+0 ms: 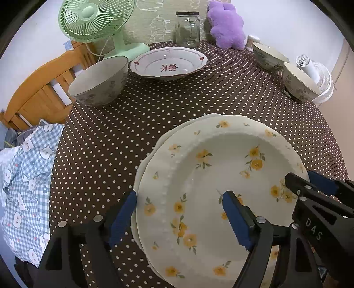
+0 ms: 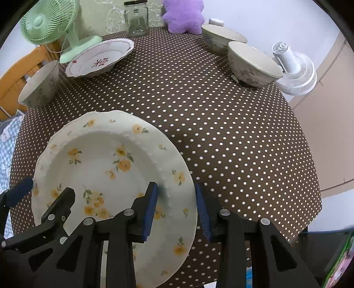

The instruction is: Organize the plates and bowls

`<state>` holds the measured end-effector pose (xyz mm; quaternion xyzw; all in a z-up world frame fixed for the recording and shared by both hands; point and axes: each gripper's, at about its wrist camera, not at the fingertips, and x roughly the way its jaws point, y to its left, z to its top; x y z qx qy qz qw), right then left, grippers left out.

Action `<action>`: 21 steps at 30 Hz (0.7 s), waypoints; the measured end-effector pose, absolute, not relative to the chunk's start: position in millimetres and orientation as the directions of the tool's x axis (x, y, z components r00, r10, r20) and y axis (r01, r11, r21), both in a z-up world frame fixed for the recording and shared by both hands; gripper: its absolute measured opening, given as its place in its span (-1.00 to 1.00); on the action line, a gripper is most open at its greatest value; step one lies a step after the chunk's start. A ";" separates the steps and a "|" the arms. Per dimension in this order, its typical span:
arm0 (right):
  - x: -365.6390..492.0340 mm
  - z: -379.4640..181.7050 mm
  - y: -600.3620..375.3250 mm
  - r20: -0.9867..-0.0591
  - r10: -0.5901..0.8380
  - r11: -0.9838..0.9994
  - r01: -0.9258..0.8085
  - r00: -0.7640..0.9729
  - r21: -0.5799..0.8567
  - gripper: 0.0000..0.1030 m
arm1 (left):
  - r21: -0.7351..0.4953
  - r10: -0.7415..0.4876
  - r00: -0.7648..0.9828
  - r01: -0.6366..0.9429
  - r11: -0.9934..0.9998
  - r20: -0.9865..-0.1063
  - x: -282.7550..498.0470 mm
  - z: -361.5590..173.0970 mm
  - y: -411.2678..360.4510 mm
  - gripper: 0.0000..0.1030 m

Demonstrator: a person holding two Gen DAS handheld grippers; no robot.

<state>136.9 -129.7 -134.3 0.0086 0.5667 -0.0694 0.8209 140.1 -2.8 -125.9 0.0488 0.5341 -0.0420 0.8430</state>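
- The left gripper [image 1: 180,212] has its jaws wide apart, astride the left rim of the flowered plate [image 1: 221,177].
- The right gripper [image 2: 177,208] is also apart, astride the right rim.
- This plate lies on another plate on the dotted tablecloth [image 2: 199,110].

Stacked floral plates [image 1: 221,177]; scattered bowls [image 1: 99,82] beyond

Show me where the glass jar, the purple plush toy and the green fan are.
glass jar [image 1: 187,31], left wrist view, middle of its body.
purple plush toy [image 2: 183,15], right wrist view, its centre.
green fan [image 1: 88,13], left wrist view, hub of the grille.
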 end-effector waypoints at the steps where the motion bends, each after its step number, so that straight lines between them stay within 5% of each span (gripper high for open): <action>1: 137.8 -135.0 -127.7 -0.932 -0.102 0.991 0.121 0.347 -0.063 -0.24 | 0.035 -0.021 0.426 0.123 0.992 -0.904 140.3 -125.9 -1.6 0.60; 10: 142.2 -135.7 -126.6 -0.939 -0.107 0.986 0.159 0.328 -0.057 -0.20 | -0.002 -0.067 0.408 0.158 0.988 -0.911 140.9 -124.0 4.2 0.62; 16: 145.8 -119.7 -126.9 -0.925 -0.053 0.986 0.166 0.376 0.011 0.33 | -0.008 -0.080 0.437 0.164 0.986 -0.896 143.9 -109.7 10.2 0.73; 21: 151.6 -96.7 -118.4 -0.898 -0.035 0.987 0.154 0.438 0.036 0.44 | -0.040 -0.120 0.472 0.175 0.984 -0.873 149.2 -89.8 14.3 0.93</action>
